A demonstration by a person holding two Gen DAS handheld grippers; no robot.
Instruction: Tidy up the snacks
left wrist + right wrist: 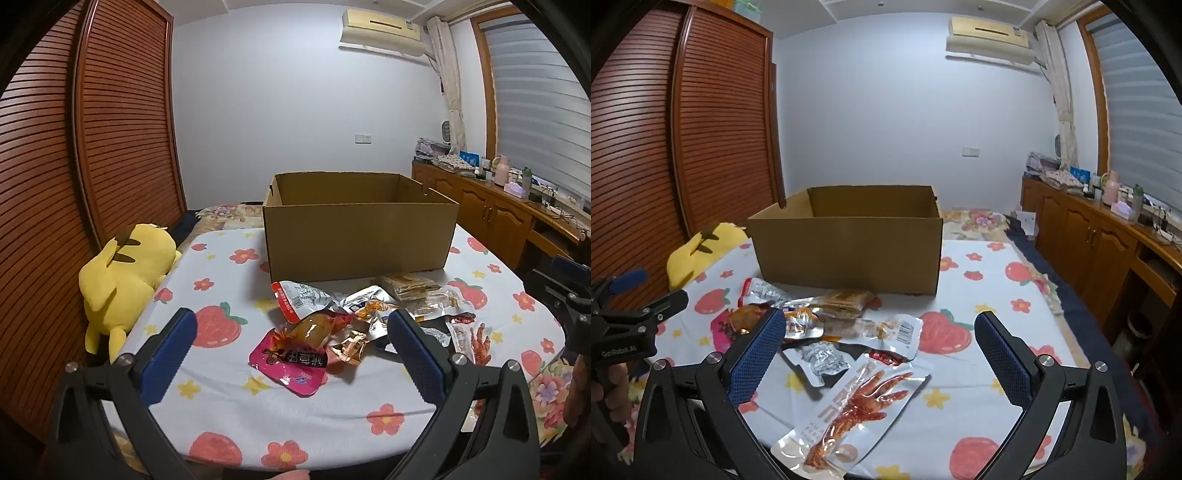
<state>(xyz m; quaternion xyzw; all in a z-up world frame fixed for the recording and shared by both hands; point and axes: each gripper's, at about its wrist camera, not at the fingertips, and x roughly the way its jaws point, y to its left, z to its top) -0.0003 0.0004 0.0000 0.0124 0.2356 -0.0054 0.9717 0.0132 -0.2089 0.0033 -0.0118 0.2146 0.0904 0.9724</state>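
Both grippers are hovering over the near edge of a table covered in a white cloth printed with strawberries and flowers. Neither is touching anything.

Left gripper: jaws standing wide apart, nothing between the blue pads, which are pointing down toward the snack pile. Right gripper: jaws likewise spread fully, empty, angled down at the cloth.

Snack packets are lying loose in a heap on the cloth, just in front of the cardboard box. The box is sitting open-topped at the middle of the table; its inside, as far as it shows, is looking bare.

Seen from the left wrist: a pink packet is lying nearest, with a clear pouch of brown food overlapping its top edge. A white packet with a red strip is lying behind them, closer to the box. A pack of brown wafers is resting right at the foot of the box.

Seen from the right wrist: a long clear packet showing a chicken foot is lying between the right gripper's fingers, nearest the camera, apart from the pads. A small silver packet is sitting just behind it.

A yellow plush toy is slumping off the table's left edge, against a slatted wooden wardrobe. A wooden cabinet is running along the right wall.
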